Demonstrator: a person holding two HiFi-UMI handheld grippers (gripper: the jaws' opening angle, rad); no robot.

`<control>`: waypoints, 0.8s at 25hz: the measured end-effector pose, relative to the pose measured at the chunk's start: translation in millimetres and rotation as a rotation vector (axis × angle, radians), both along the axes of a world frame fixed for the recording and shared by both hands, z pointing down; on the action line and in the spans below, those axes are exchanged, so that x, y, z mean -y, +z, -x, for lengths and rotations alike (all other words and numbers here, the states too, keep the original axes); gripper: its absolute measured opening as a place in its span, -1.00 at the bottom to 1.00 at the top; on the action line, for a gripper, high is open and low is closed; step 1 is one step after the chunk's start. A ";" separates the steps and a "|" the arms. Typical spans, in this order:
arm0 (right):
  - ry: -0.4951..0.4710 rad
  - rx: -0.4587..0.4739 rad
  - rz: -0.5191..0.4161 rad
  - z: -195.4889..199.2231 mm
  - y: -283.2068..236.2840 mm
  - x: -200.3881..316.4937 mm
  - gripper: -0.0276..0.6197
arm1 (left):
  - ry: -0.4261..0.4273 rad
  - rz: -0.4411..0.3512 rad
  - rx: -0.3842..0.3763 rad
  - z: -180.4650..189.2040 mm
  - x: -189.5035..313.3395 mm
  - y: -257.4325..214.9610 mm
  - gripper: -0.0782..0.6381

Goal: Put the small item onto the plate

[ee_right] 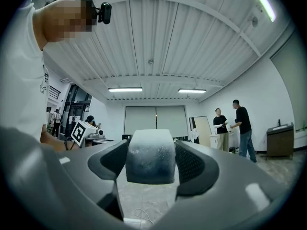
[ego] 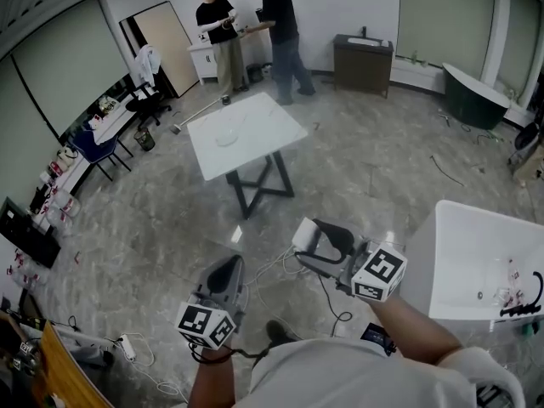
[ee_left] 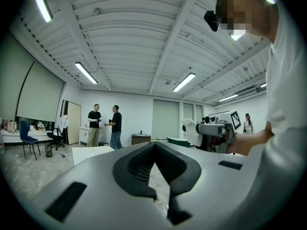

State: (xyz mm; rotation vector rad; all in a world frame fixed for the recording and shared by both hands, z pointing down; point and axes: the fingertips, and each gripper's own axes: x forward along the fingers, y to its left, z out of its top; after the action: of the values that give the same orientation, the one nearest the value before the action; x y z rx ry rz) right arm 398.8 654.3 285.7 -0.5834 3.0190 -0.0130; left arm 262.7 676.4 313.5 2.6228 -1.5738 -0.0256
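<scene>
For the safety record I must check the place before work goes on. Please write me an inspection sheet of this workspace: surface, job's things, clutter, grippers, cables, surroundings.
Surface: white table on a dark frame, far ahead of the person.
Job's things: small block, pale, held in the right gripper; clear plate on the table.
Clutter: nothing seen on the table besides the plate.
Grippers: right gripper shut on the small block; left gripper shut, nothing in it.
Cables: loose cable on the floor near the person's feet; power strip at the left.
Surroundings: two people stand beyond the table; white tub at the right; blue chair by the left wall.
</scene>
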 end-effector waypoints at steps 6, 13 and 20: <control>0.013 -0.019 -0.008 49.7 14.8 37.7 0.00 | -0.005 -0.015 -0.020 44.6 41.3 8.3 -0.76; 0.045 -0.031 0.020 121.4 13.8 95.0 0.00 | 0.012 0.003 -0.042 123.2 99.5 7.9 -0.76; 0.101 -0.026 0.025 174.7 12.0 147.0 0.00 | 0.012 0.014 -0.047 194.8 140.5 9.3 -0.76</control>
State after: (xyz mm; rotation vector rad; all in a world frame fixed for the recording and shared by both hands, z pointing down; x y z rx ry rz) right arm 224.1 507.3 297.8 -0.7438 3.0138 -0.0386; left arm 67.9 536.0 322.8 2.6019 -1.5373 -0.0744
